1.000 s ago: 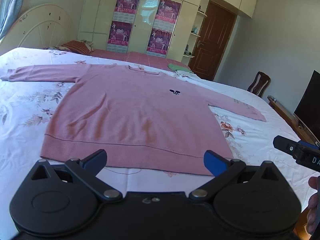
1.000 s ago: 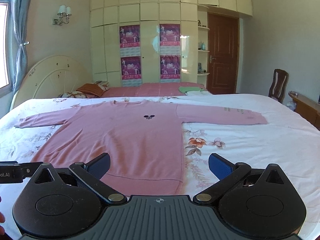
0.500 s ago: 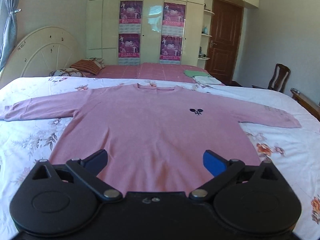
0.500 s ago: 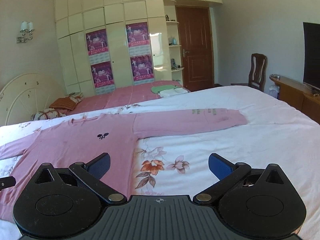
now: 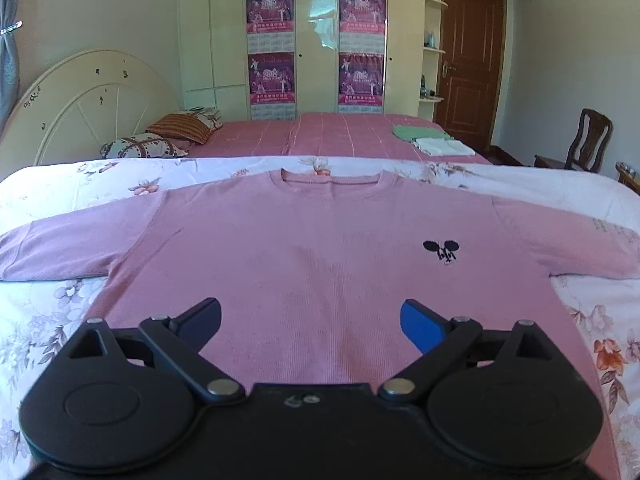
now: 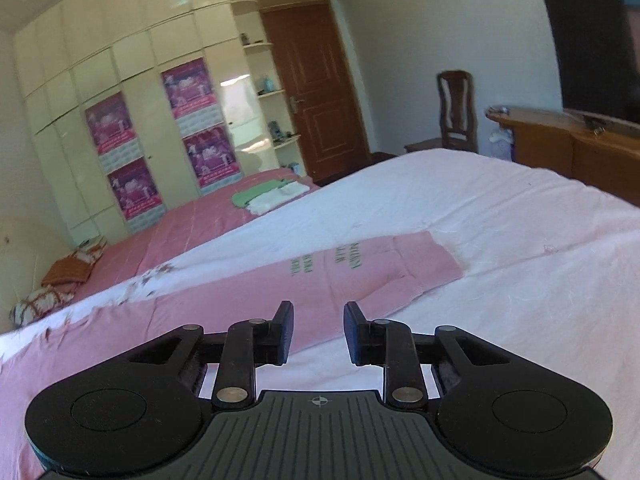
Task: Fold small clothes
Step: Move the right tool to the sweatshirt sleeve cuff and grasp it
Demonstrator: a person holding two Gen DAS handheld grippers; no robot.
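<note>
A pink sweater (image 5: 304, 248) lies flat on the bed (image 5: 48, 312), sleeves out to both sides. The left tool (image 5: 310, 320) hangs over its near middle, spread wide but closing, empty. The right tool (image 6: 318, 332) is closing over the right sleeve (image 6: 360, 268), pinching nothing.

The sweater (image 5: 304, 264) is showing as pink, finely ribbed, matt knit cloth. The sheet (image 6: 500, 216) under it is looking like thin, creased cotton. The wardrobe (image 5: 316, 36) is gleaming glossy cream, with paper posters (image 5: 270, 8) on it. The door (image 6: 316, 92) is looking like varnished wood.
</note>
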